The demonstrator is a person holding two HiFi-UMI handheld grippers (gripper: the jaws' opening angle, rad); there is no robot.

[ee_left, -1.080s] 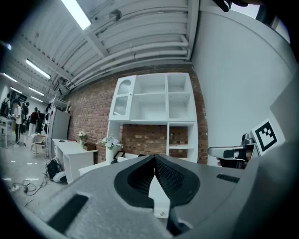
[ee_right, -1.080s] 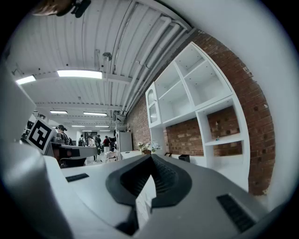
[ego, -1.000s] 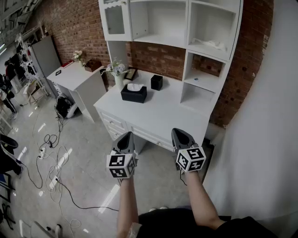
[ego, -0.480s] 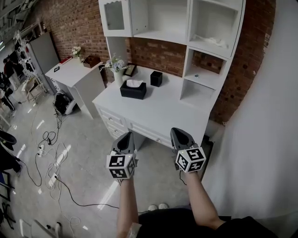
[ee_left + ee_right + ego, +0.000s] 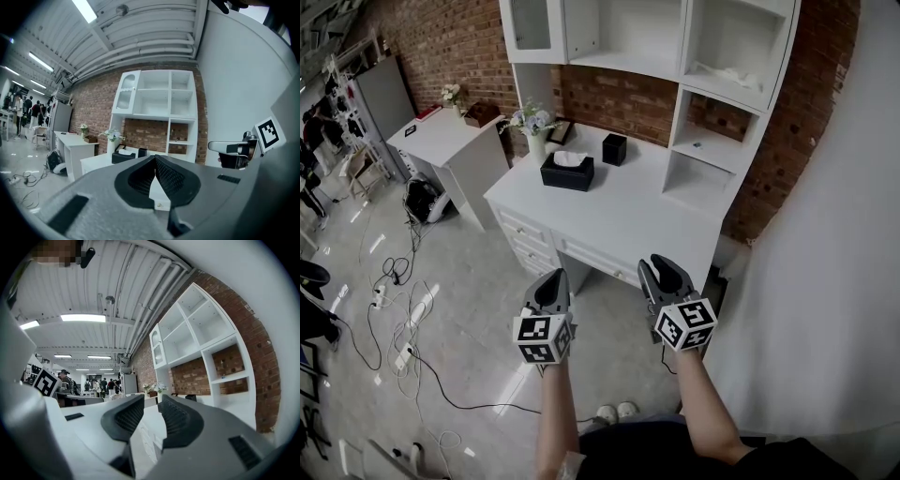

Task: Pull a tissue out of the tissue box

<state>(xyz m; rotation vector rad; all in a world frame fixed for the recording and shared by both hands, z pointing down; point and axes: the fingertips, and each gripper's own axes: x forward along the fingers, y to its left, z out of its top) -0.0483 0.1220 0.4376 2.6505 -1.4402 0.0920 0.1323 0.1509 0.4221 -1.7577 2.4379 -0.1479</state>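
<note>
A brick-walled room holds a white desk (image 5: 623, 225) under white shelving. In the head view the black tissue box (image 5: 567, 173) sits at the desk's back left, well apart from the left gripper (image 5: 551, 279) and right gripper (image 5: 661, 270), which hover off its near edge. The left gripper view shows its jaws together, with the box far beyond their tips. The right gripper view shows jaws that have just been opening, with nothing between them.

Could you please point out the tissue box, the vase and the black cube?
tissue box (image 5: 565, 178): head view, front side.
vase (image 5: 536, 146): head view, its body.
black cube (image 5: 615, 152): head view, front face.
</note>
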